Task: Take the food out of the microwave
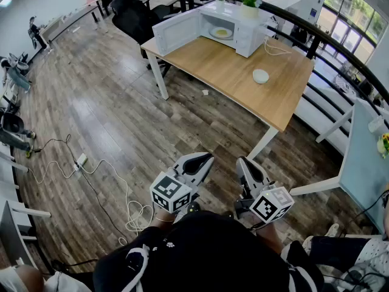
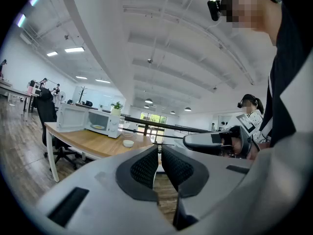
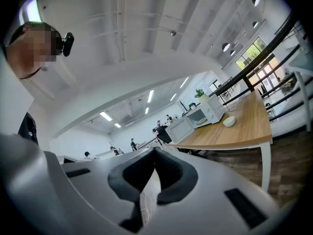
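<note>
The microwave (image 1: 238, 12) stands door-open on the wooden table (image 1: 231, 78), with the plate of food (image 1: 221, 33) inside (untouched). Well apart from it, the left gripper (image 1: 203, 159) and right gripper (image 1: 244, 164) hang by the body, jaws closed and empty, probably for the approach.

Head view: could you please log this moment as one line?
microwave: door open, food inside | bowl: on table | left hand-held gripper: shut, empty | right hand-held gripper: shut, empty | both far from table
</note>
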